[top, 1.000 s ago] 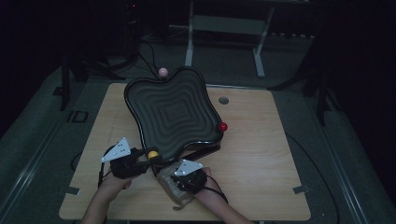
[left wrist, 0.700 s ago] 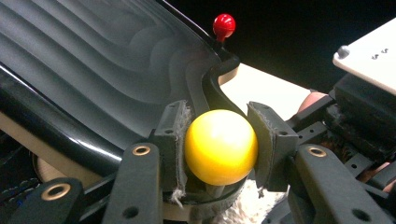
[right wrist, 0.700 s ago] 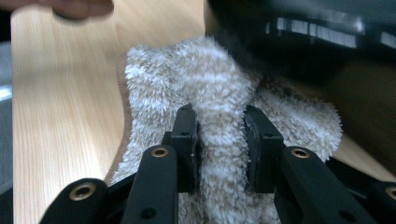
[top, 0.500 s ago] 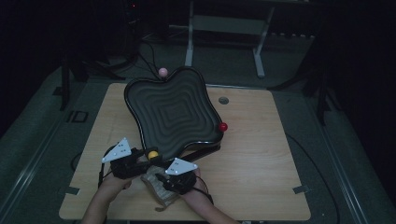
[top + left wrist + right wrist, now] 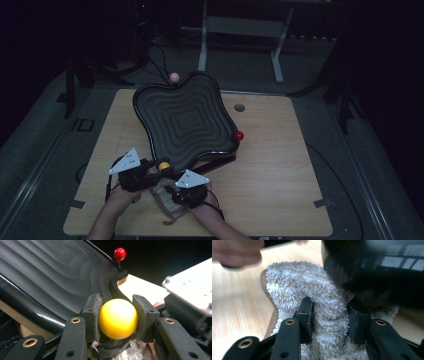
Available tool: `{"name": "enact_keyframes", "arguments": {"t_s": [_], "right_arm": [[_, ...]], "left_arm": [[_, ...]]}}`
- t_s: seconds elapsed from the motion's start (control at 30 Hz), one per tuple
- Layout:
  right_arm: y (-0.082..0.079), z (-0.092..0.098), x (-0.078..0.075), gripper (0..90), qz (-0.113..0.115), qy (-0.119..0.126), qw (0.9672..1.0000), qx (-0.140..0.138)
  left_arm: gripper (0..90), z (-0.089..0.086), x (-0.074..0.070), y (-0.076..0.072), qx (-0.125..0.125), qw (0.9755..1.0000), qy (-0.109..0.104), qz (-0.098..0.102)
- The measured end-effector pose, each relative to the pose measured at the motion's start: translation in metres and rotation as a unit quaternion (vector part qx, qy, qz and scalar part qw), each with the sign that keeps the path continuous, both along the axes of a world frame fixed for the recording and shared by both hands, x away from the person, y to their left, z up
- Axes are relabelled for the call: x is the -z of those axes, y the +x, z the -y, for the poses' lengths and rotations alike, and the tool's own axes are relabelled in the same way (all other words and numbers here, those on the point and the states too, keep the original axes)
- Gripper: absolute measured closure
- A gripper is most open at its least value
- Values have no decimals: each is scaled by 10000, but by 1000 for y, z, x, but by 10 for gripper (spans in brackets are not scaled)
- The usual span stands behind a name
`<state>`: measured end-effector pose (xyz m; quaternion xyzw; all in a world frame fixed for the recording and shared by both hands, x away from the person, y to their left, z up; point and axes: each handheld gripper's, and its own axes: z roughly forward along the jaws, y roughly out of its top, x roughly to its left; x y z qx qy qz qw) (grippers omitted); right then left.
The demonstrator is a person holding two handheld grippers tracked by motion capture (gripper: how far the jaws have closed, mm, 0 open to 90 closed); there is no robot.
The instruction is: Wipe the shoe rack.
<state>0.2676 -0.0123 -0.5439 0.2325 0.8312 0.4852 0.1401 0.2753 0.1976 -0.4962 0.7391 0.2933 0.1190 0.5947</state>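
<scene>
Yellow ball (image 5: 118, 318): we see our left tool (image 5: 117, 315) clamped on it, lower left of the high view, at the black tray's (image 5: 187, 120) near edge.
Right tool (image 5: 329, 320): its jaws have just been opening, fluffy cloth (image 5: 324, 315) between the pads, still touching.
Table (image 5: 280, 170): carries tray and cloth.

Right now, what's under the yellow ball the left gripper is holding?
Under the yellow ball, between the left gripper pads, a dark stem and fluffy cloth show. What the stem joins is hidden.
</scene>
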Motion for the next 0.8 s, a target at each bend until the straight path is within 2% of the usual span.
{"name": "enact_keyframes", "arguments": {"t_s": [0.07, 0.13, 0.23, 0.37, 0.4, 0.47, 0.63, 0.8], "right_arm": [[1, -5, 0, 579, 95, 6, 9999, 31], [1, -8, 5, 591, 203, -140, 9997, 42], [3, -10, 12, 600, -6, -410, 9991, 39], [2, -7, 8, 602, -84, -357, 9993, 25], [-2, -4, 1, 579, 28, -118, 9999, 40], [-3, -4, -4, 550, 136, 12, 9999, 60], [4, -11, 3, 566, 178, -100, 9998, 2], [7, -13, 14, 580, -59, -400, 9992, -54]], "left_arm": [[595, 0, 0, 0, 7, 10000, 15, -13], [595, 0, 0, 0, 3, 10000, 33, -15], [595, 0, 0, 0, 4, 10000, 35, -9], [594, 0, 0, 0, 5, 10000, 23, 4], [595, 0, 0, 0, 15, 10000, 21, 3], [595, 0, 0, 0, 10, 10000, 16, -1], [594, 0, 0, 0, -26, 10000, 15, -20], [593, -1, 0, 0, -27, 10000, -33, -18]]}}
